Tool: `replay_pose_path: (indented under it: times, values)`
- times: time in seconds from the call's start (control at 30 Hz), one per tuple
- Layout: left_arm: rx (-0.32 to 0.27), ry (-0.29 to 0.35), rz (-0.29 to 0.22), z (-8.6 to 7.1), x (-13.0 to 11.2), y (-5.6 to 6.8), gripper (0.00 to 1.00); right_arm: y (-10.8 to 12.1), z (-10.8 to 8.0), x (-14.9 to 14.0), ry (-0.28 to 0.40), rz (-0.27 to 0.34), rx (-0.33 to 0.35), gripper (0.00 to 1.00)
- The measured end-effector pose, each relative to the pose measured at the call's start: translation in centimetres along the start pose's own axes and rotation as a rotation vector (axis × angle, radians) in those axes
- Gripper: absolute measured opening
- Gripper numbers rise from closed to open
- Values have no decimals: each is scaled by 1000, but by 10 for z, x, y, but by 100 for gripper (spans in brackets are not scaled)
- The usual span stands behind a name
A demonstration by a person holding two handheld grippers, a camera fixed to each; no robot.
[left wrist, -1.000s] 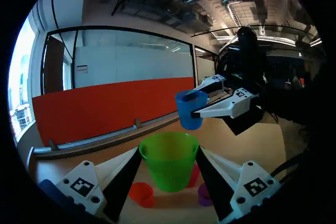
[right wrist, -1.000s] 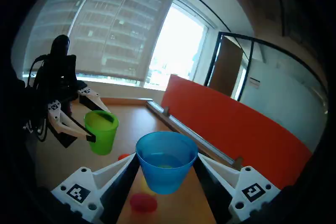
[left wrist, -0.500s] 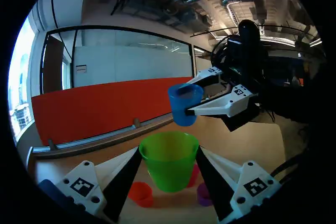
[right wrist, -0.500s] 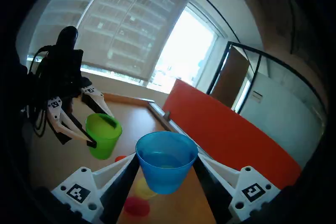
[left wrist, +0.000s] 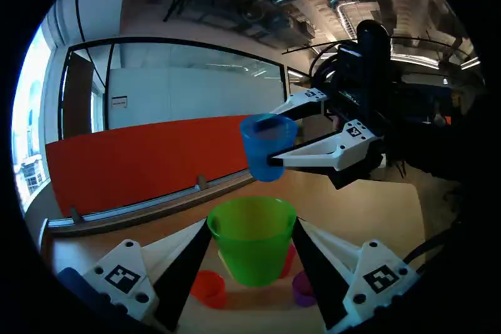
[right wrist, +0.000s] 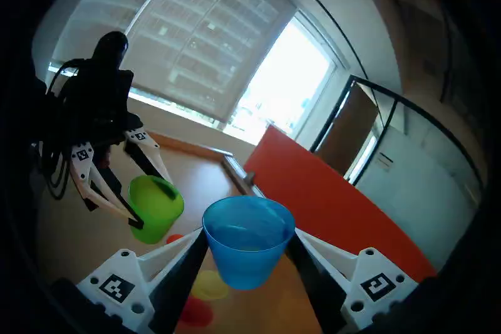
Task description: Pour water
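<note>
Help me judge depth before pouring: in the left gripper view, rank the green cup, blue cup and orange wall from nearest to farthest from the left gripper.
1. Green cup, clamped in the left gripper, bottom centre.
2. Blue cup, above it and farther off, centre.
3. Orange wall, far behind, left side.

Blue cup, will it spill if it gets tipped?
Probably: the blue cup is open-topped and seems to hold water. It looks like thin plastic, so likely light. The right gripper pinches its smooth sides, so it might slip.
</note>
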State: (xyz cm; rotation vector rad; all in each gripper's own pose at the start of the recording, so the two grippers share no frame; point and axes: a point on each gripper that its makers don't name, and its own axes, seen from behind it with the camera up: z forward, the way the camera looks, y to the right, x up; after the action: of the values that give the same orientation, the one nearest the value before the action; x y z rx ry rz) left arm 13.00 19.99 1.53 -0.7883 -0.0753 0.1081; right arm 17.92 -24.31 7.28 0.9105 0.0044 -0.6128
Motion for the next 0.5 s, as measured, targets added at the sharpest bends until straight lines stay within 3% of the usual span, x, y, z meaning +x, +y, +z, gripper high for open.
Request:
replay_pose_path:
  times: [0.5]
  values:
    - [-4,-1,-1,1,-3,2,88,-1,10,11,-2,-107,32,89]
